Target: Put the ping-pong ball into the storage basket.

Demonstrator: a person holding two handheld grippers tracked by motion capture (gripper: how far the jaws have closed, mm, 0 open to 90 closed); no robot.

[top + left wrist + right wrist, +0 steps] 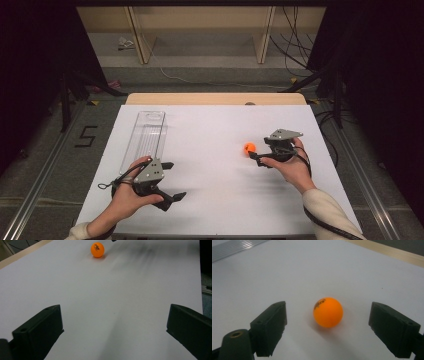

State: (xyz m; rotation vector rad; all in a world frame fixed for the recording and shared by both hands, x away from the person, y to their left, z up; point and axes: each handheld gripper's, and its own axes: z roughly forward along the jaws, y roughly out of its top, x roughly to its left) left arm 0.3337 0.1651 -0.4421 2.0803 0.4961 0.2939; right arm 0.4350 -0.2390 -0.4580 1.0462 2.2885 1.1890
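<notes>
An orange ball (249,147) (97,249) (328,312) with dark print rests on the white table top (220,175), right of centre. My right gripper (254,151) (328,327) is open just behind it; the ball sits between the two black jaws, touching neither. My left gripper (174,180) (113,330) is open near the front left of the table, with only bare white surface between its jaws and the ball far ahead of it. A clear plastic tube-like case (145,135) lies lengthwise on the left side, just beyond the left hand.
The white sheet covers a wooden table whose edge (215,98) shows at the back. Beyond it stand pale shelves (200,30), cables and dark tripod legs (70,95) on the floor. A floor mark (86,136) lies left of the table.
</notes>
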